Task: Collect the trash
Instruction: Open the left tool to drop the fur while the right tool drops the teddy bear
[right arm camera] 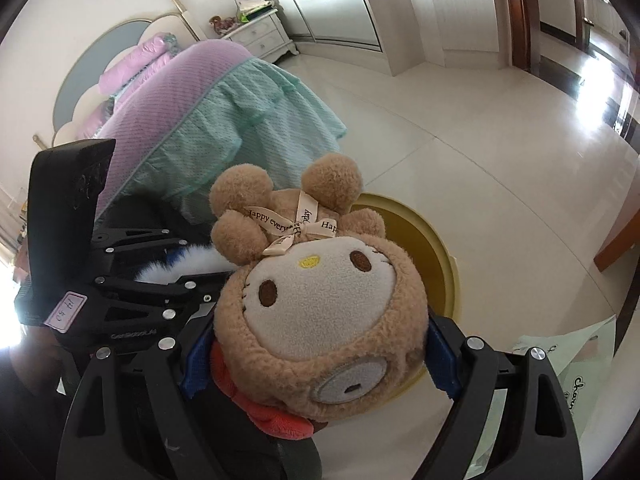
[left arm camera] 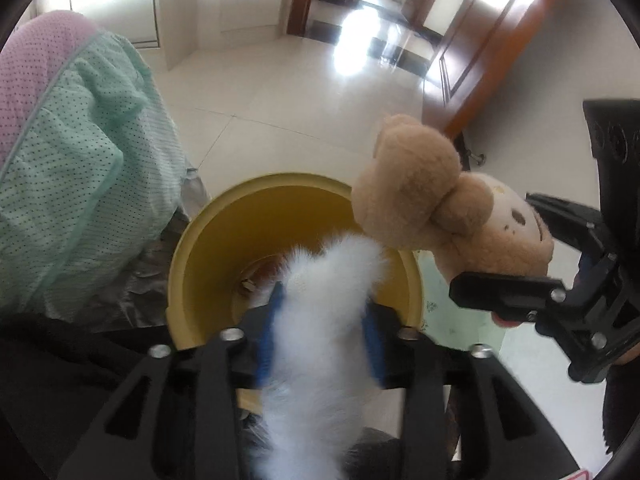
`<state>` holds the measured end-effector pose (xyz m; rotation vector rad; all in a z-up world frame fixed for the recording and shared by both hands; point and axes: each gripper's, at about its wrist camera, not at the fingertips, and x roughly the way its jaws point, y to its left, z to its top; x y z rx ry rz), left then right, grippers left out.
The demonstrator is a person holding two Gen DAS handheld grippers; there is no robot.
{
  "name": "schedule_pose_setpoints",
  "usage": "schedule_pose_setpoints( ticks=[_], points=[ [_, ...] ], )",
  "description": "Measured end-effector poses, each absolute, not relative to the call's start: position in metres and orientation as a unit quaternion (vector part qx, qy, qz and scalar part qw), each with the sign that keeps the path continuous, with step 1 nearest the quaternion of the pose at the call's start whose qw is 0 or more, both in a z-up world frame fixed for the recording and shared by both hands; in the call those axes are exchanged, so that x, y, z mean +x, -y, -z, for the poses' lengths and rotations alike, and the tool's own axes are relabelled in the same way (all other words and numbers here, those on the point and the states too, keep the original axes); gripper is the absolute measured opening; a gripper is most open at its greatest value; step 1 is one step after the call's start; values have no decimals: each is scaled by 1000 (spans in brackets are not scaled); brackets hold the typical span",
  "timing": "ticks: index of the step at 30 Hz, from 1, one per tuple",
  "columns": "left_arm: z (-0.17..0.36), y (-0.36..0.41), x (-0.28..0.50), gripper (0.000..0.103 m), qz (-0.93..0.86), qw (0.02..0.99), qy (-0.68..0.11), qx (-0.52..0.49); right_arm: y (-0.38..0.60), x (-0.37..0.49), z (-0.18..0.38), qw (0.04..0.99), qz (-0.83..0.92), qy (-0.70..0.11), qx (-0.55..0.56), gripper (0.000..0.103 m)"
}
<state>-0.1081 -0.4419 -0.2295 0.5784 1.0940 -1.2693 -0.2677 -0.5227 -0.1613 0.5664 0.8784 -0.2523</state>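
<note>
Left wrist view: the left gripper hangs over the yellow bin, a white furry piece between its parted blue pads — whether they press it I cannot tell.

Right wrist view: the right gripper clamps a tan plush toy by its head, wide-spread, above the bin's near rim — beside the bed skirt.

Fuzzy plush toy; smooth yellow bin; glossy floor.
</note>
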Motion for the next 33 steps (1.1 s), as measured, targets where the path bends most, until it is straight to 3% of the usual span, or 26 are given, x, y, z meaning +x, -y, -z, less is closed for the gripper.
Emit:
schedule_pose_setpoints(
  ticks=[1, 33],
  points=[
    [230, 444, -107, 71, 554, 633, -479, 251, 524, -268, 163, 858, 121, -419, 272, 82],
    [232, 433, -77, 72, 517, 654, -497, 240, 519, -239, 186, 833, 112, -477, 256, 86]
  ],
)
